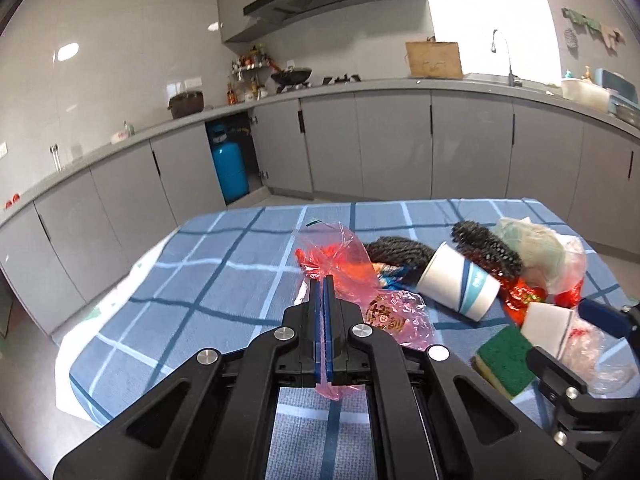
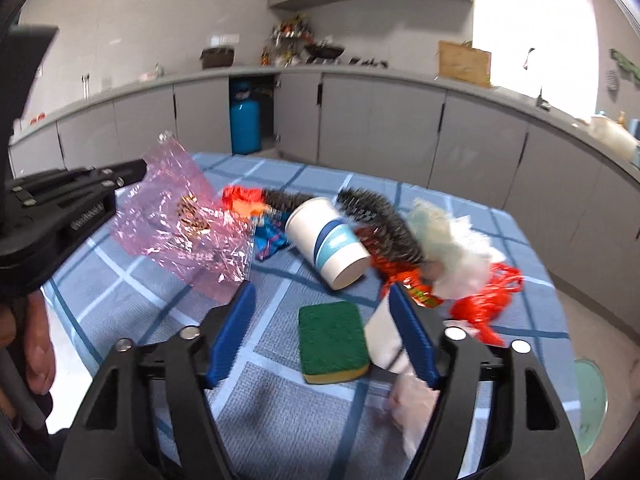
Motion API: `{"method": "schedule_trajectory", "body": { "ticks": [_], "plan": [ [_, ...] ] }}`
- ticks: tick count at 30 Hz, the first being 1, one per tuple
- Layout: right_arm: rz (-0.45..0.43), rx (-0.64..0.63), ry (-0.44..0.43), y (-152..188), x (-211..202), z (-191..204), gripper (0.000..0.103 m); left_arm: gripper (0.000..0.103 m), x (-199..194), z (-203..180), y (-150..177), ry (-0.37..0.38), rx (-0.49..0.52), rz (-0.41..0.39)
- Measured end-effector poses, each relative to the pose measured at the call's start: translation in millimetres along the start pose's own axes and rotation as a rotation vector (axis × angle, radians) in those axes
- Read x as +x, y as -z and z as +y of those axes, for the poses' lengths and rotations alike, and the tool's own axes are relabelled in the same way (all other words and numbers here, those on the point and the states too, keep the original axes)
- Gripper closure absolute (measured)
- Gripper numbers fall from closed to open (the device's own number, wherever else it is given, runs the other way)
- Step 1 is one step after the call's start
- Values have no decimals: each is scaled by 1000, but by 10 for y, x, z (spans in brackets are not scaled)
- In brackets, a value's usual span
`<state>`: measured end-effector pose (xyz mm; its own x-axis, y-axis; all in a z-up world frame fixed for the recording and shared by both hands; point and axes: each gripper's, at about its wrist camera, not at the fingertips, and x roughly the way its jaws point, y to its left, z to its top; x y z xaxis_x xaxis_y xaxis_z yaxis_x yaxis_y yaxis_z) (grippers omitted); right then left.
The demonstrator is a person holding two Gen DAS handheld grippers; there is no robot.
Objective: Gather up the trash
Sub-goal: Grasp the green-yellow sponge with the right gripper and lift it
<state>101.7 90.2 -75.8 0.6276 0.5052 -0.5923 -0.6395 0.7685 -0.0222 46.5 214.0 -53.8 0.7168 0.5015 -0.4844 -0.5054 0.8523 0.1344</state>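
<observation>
The left gripper (image 1: pixel 323 280) pinches a crinkly pink plastic bag (image 1: pixel 340 264), lifted above the blue checked tablecloth (image 1: pixel 224 272). The right gripper (image 2: pixel 324 300) stands part open, empty, over a green sponge (image 2: pixel 332 334). Beyond lies a paper cup (image 2: pixel 326 240) on its side among crumpled rubbish.

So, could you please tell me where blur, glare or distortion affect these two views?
Left wrist view: mostly sharp; the window blows out white; fisheye bends the countertop into an arc. Right wrist view: motion blur smears the trash pile, clearest on the paper cup, and the window glares here too.
</observation>
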Motion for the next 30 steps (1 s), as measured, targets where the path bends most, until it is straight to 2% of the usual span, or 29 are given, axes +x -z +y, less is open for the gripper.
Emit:
{"method": "schedule_trajectory", "body": {
  "ticks": [6,8,13,15,16,21,26,30],
  "plan": [
    [80,-19,7,93,337,-54,40,100,261,9,136,26,-14,63],
    [110,-36,21,130,443,-62,43,100,317,-22,173,44,-15,79],
    [177,-47,37,202,645,-94,45,100,405,-120,208,64,2,82],
    [195,-47,16,236,703,-80,45,100,423,-114,203,72,-2,82],
    [196,-50,11,246,711,-72,49,100,435,-105,200,76,-5,85],
    [131,-41,-2,173,535,-66,50,100,413,-36,149,91,-22,86],
    [22,-12,-3,-64,130,-159,50,100,176,-20,-78,99,-19,21],
    [-45,25,16,-208,-159,-335,50,100,0,-164,-286,124,14,-33]
  ]
}}
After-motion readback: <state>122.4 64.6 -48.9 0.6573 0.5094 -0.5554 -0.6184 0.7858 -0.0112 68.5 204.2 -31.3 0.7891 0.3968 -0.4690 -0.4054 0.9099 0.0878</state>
